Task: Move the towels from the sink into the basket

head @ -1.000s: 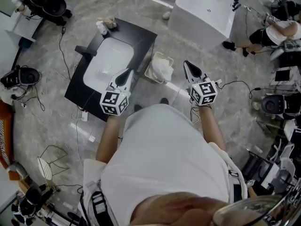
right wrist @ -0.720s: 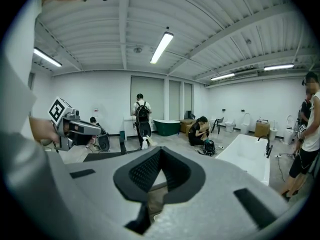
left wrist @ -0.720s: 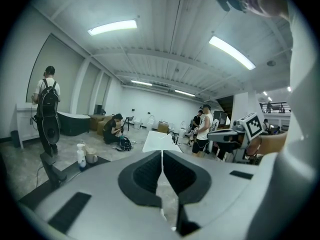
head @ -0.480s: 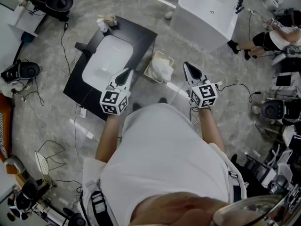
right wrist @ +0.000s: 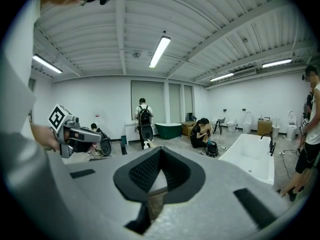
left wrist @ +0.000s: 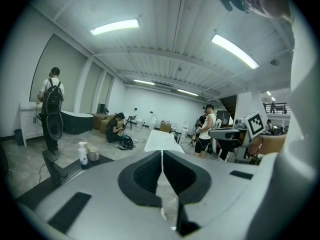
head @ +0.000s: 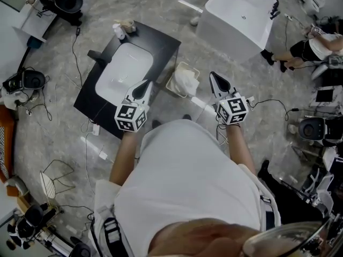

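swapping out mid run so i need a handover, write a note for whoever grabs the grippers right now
Left gripper: shut, empty, pointing toward the sink.
Right gripper: shut, empty, just right of the basket.
Things: a white towel lies in the basket, which sits on the floor beside the sink counter. The head view shows no towel in the basin.
Done: the towels appear moved.
Left: probably nothing; glance into the basin to confirm.
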Demonstrator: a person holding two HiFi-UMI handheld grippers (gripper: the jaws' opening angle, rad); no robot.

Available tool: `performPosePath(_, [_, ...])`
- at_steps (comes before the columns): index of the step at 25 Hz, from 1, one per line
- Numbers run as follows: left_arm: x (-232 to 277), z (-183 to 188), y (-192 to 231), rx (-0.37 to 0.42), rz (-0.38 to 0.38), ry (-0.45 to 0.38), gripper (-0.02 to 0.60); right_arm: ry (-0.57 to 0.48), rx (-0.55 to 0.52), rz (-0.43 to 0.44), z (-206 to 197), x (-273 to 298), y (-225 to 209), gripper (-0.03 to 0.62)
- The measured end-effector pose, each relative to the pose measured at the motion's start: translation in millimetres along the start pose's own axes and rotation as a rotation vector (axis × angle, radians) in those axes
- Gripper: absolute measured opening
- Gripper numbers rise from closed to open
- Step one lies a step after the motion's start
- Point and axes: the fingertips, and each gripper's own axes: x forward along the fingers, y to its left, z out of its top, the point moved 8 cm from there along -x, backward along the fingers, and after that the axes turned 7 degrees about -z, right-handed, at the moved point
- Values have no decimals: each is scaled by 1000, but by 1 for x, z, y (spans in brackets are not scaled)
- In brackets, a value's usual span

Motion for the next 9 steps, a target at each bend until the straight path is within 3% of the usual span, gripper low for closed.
performPosePath(9, [2,0,2,-4,11,-2,11,-7,3,5,4,4,-2,-2])
